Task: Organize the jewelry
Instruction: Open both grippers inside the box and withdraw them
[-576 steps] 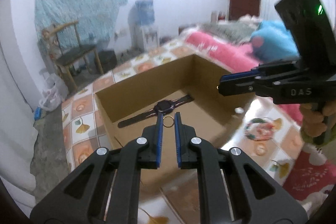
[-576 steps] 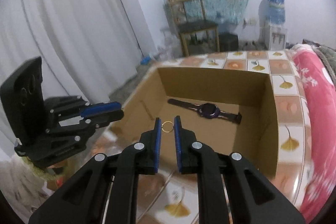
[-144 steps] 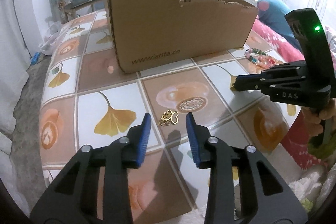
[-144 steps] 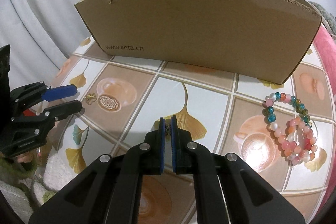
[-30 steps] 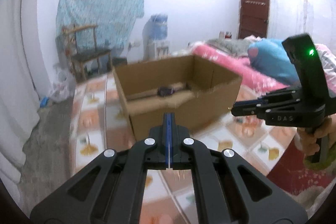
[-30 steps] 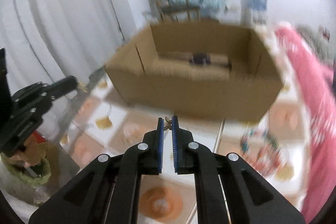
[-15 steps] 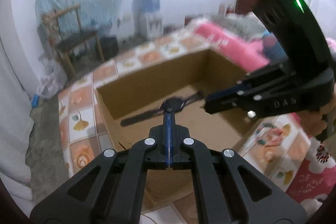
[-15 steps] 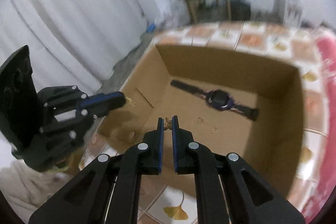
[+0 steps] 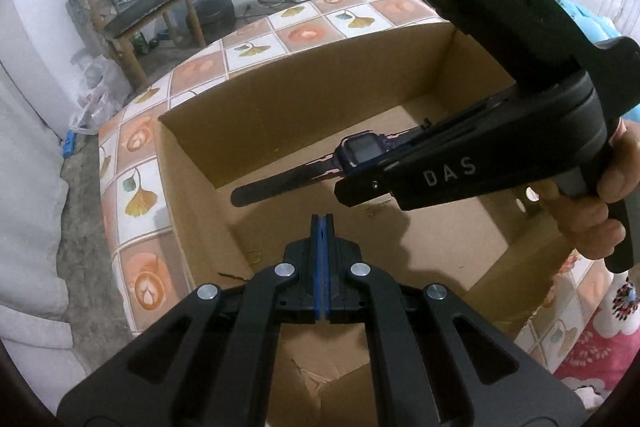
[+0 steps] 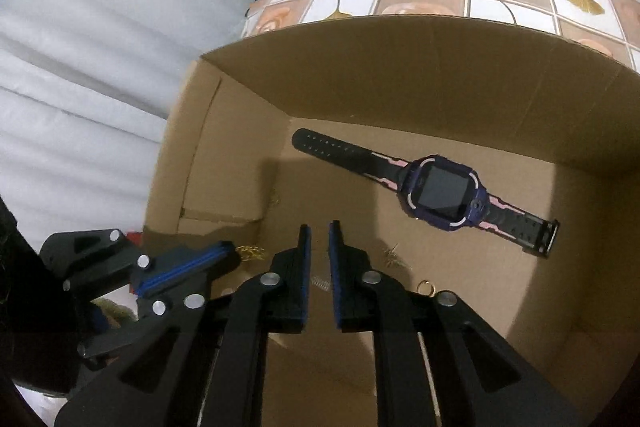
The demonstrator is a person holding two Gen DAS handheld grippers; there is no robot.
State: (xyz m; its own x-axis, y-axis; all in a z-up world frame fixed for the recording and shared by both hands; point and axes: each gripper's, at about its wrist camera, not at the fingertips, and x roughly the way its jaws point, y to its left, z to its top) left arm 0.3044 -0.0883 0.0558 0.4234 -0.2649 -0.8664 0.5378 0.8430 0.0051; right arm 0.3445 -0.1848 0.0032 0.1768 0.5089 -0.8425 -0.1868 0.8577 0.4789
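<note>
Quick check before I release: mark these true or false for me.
1. The watch lies inside the cardboard box. True.
2. The left gripper is open and empty. False: its jaws are closed, and a gold charm sticks out at the tip.
3. The right gripper has its jaws apart, with nothing between them. True.
4. The right gripper holds the watch. False: the watch lies flat on the box floor, apart from both grippers.
5. A gold ring lies on the box floor. True.
</note>
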